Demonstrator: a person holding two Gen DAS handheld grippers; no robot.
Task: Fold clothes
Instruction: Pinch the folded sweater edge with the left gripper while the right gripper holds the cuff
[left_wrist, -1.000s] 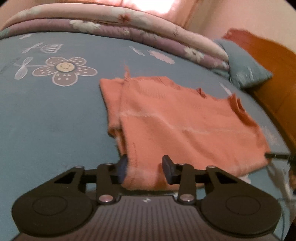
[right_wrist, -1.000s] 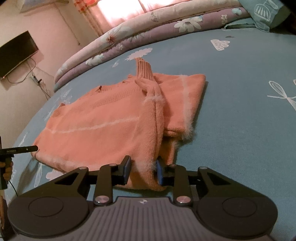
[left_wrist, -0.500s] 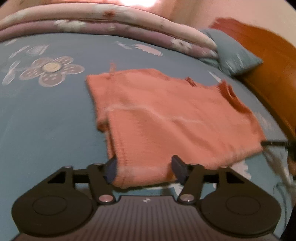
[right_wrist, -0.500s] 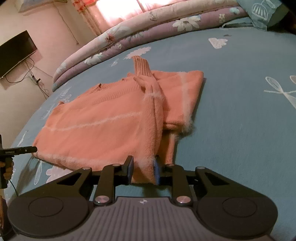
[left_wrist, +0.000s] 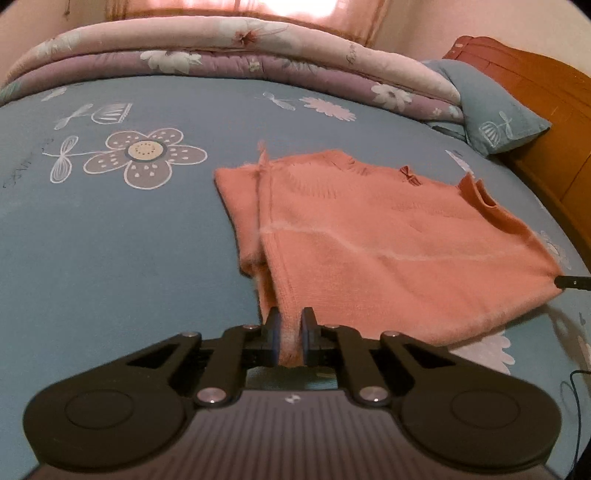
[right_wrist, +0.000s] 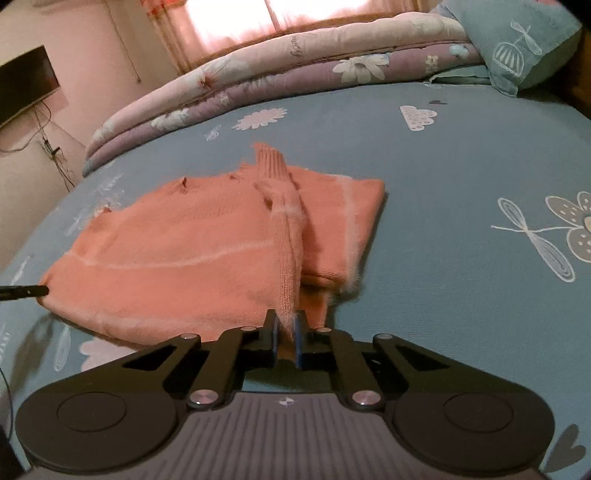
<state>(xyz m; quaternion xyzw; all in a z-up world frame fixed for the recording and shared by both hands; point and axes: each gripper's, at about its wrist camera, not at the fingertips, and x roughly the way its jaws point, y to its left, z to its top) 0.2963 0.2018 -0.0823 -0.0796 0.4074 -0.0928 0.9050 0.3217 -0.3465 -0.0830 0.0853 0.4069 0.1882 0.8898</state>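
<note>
Left gripper (left_wrist: 290, 334): jaws pinched tight on the near hem of the orange knit sweater (left_wrist: 388, 251). Right gripper (right_wrist: 286, 338): jaws likewise clamped on a bunched ridge of the same sweater (right_wrist: 207, 254), probably a folded-over sleeve edge. Sweater lies flat on the blue bedsheet (left_wrist: 110, 240), long axis crosswise, neckline toward the wooden headboard (left_wrist: 535, 110). Folded quilt (left_wrist: 221, 48) beyond.
</note>
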